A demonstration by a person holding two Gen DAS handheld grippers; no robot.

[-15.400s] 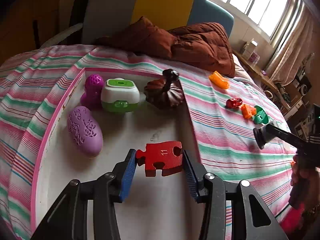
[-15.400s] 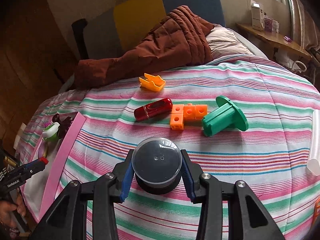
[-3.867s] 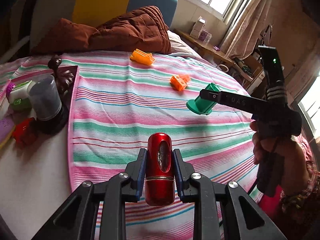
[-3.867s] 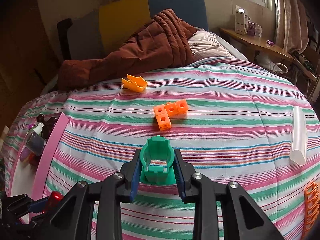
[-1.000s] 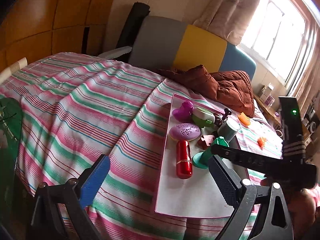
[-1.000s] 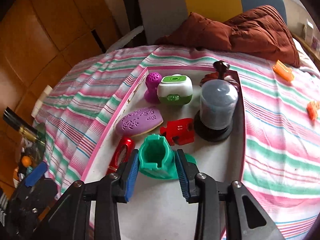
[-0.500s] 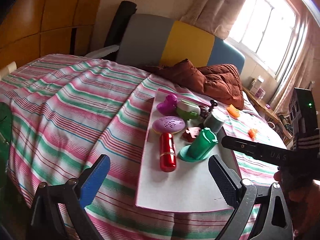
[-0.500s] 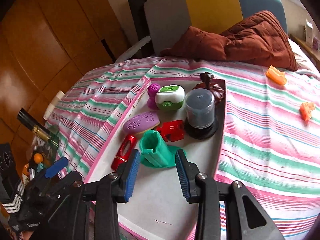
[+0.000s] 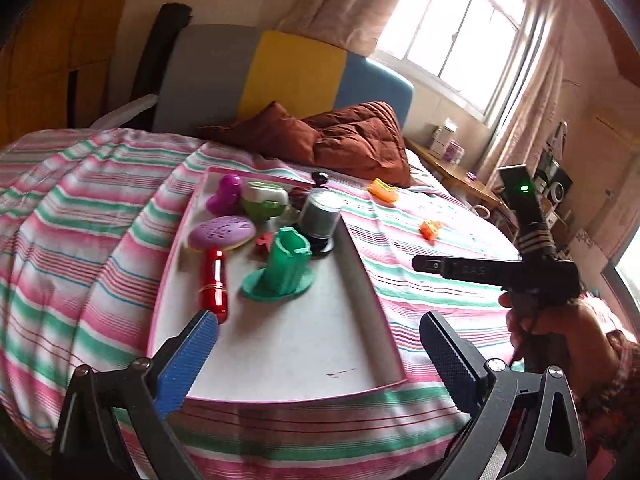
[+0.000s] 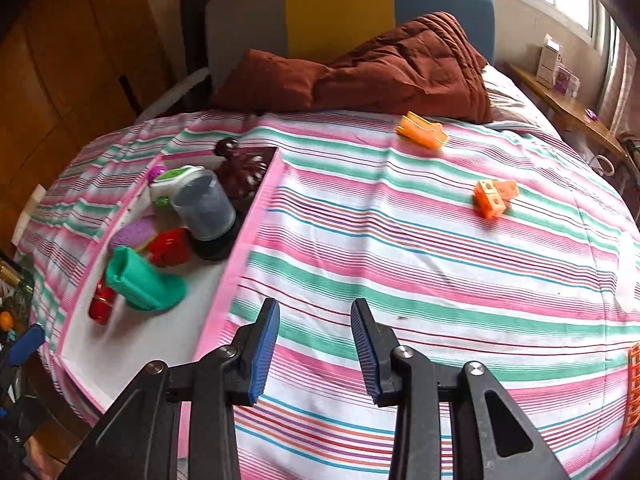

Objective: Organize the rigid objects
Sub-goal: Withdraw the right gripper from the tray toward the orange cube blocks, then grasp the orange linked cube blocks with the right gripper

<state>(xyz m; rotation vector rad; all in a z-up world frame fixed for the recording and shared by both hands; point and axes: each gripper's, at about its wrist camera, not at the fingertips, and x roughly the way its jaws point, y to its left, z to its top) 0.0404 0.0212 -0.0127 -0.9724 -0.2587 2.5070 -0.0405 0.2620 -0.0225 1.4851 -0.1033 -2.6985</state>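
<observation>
A white tray with a pink rim [image 9: 280,364] [image 10: 236,252] lies on the striped bed. On it stand a green flanged toy [image 9: 282,268] [image 10: 140,280], a red cylinder [image 9: 214,280] [image 10: 100,300], a grey domed container [image 9: 320,216] [image 10: 206,208], a purple oval [image 9: 222,232], a red puzzle piece [image 10: 170,246], a green-white box [image 9: 264,196] and a brown figurine [image 10: 240,174]. My left gripper [image 9: 318,356] is wide open and empty at the tray's near end. My right gripper [image 10: 316,356] is open and empty over the bedspread, right of the tray. Orange blocks [image 10: 494,196] [image 9: 430,228] and an orange piece [image 10: 422,130] [image 9: 382,190] lie on the bed.
A brown quilt [image 10: 380,68] lies by the headboard. An orange grid piece [image 10: 632,384] shows at the right edge. A shelf with boxes [image 10: 560,72] stands by the window. The right hand-held gripper [image 9: 500,268] shows in the left wrist view.
My right gripper let go of the green flanged toy on the tray, drew back and swung right over the bedspread. My left gripper stayed open and moved closer to the tray.
</observation>
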